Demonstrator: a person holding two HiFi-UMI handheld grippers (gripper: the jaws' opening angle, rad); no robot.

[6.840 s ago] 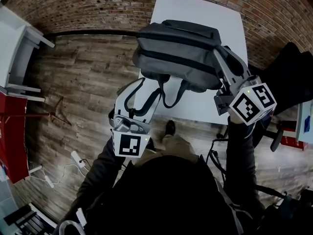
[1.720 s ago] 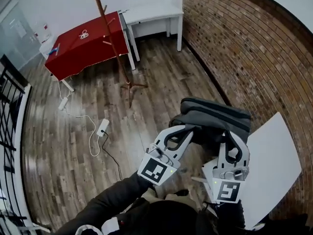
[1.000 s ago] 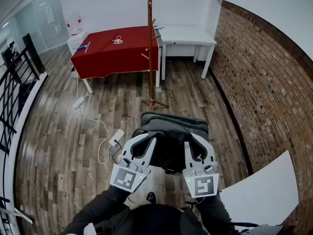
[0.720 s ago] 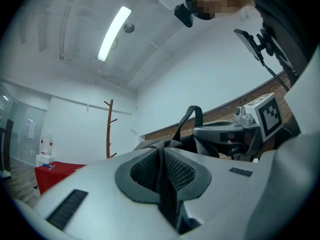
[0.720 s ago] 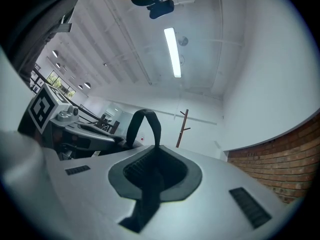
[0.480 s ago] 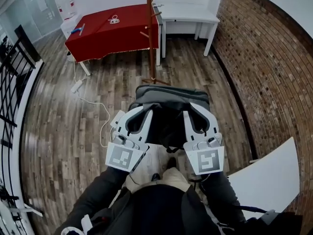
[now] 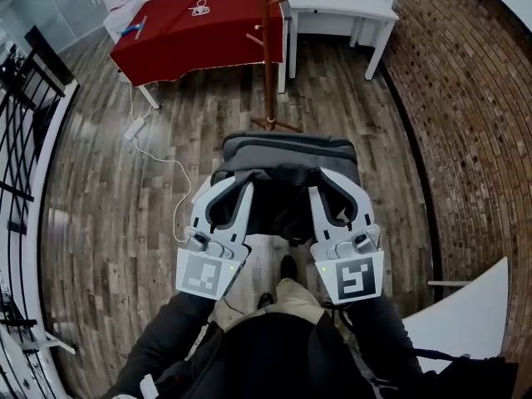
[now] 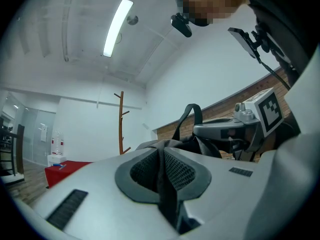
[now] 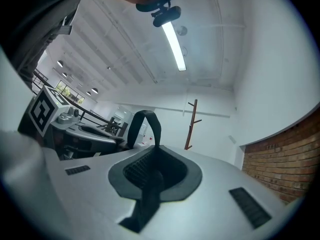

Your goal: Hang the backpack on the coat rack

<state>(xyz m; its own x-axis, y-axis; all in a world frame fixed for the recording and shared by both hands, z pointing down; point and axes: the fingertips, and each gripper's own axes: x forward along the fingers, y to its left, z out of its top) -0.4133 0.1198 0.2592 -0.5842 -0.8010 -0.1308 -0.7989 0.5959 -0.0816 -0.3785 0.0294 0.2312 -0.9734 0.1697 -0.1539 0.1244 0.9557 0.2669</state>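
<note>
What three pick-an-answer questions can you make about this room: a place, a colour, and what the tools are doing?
1. Where does the coat rack stand? A in a sink; B on the wood floor beside the red table; C on a bed.
2. What colour is the backpack? A grey; B yellow; C pink.
3. What are the left tool and right tool doing? A both open, empty; B both shut on the backpack; C holding cups.
Answers: B, its feet rest on the planks; A, its fabric is grey; B, a dark strap sits pinched in each.
</note>
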